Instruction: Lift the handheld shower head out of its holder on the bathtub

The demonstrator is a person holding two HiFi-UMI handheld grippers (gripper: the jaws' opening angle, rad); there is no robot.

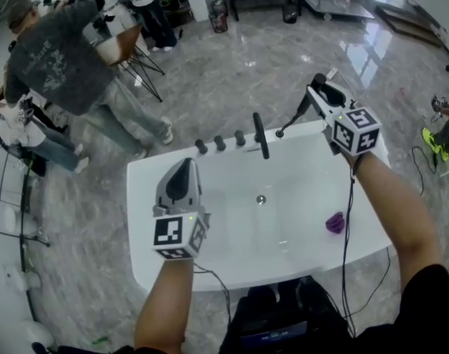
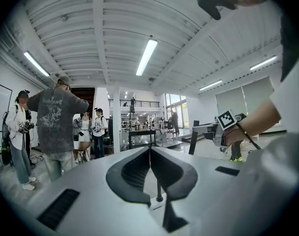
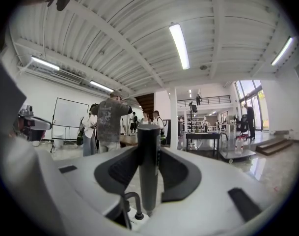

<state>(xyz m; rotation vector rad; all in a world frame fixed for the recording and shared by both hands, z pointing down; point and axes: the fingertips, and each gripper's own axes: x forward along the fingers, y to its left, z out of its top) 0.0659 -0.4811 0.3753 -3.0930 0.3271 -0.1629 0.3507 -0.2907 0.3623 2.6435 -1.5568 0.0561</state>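
Overhead, the head view shows a glossy white bathtub [image 1: 147, 190] on a grey marble floor [image 1: 231, 72]. The shower head [image 1: 301, 113] hangs over its far rim beside the black faucet [image 1: 261, 135]. In the left gripper view, the left gripper [image 2: 149, 149] points level, ribbed jaws together and empty. In the right gripper view, the right gripper [image 3: 149, 132], also level, clamps the smooth, dark, upright cylindrical handle.

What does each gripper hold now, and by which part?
The right gripper holds the shower head by its black handle; the left gripper is shut and empty.
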